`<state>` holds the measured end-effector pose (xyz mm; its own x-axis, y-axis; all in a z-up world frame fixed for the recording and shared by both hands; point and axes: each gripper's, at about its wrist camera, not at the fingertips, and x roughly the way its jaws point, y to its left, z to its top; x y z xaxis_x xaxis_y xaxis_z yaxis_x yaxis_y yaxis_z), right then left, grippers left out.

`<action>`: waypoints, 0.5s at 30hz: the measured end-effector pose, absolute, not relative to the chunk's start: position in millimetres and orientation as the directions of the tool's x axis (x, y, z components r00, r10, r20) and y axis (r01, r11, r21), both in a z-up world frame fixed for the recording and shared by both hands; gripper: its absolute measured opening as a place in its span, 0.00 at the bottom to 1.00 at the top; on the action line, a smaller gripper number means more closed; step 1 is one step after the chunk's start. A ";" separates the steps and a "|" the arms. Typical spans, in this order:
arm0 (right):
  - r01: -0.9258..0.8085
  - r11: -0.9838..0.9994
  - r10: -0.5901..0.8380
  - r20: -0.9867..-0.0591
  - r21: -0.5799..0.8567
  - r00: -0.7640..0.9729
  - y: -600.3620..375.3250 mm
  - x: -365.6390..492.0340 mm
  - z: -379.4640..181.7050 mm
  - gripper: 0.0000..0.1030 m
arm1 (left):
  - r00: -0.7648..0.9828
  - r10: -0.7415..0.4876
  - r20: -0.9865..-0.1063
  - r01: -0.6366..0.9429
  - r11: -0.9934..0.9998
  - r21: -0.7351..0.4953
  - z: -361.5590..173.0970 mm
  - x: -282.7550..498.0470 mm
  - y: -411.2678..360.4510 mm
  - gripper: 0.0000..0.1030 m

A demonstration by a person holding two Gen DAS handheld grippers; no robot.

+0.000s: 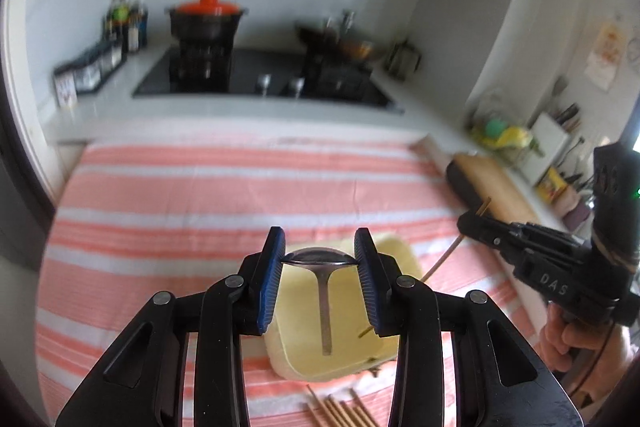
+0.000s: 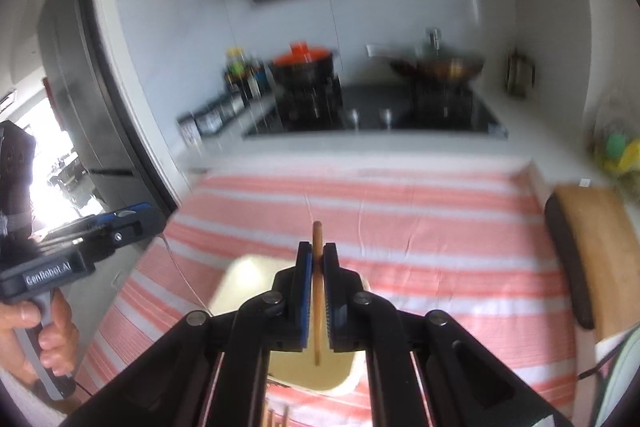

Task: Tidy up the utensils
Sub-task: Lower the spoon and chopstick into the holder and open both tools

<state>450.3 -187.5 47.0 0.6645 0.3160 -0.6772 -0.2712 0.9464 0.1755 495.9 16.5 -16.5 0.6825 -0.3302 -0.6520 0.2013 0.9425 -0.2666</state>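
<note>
From the left wrist view, the left gripper (image 1: 320,247) pinches a metal spoon (image 1: 319,259) by its bowl, handle dangling toward six o'clock over the yellow tray (image 1: 384,343); lower it level before letting go. From the right wrist view, the right gripper (image 2: 317,267) is pressed tight on a wooden chopstick (image 2: 317,287) over the same tray (image 2: 240,275), with more chopsticks (image 1: 340,409) on the striped cloth (image 2: 420,227) at six o'clock

Black tongs (image 1: 320,255), blue ribbed pads (image 1: 272,279)

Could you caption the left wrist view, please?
Left gripper holds a metal spoon above a yellow tray.
</note>
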 end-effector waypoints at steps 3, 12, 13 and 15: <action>-0.257 0.950 0.304 -0.699 0.176 0.647 -187.0 461.1 27.2 0.06 | 0.654 -0.317 -0.687 0.190 0.948 -0.256 -38.7 506.8 10.0 0.35; -0.215 0.963 0.269 -0.654 0.164 0.707 -200.6 450.1 50.5 0.47 | 0.682 -0.322 -0.656 0.182 0.944 -0.275 -9.9 471.5 31.8 0.62; -0.218 0.965 0.259 -0.642 0.144 0.722 -203.8 434.3 59.4 0.47 | 0.689 -0.324 -0.648 0.198 0.945 -0.261 -3.2 456.1 39.0 0.65; -0.234 0.966 0.251 -0.620 0.110 0.744 -208.9 401.5 70.8 0.47 | 0.695 -0.315 -0.646 0.221 0.949 -0.225 6.0 425.0 51.4 0.80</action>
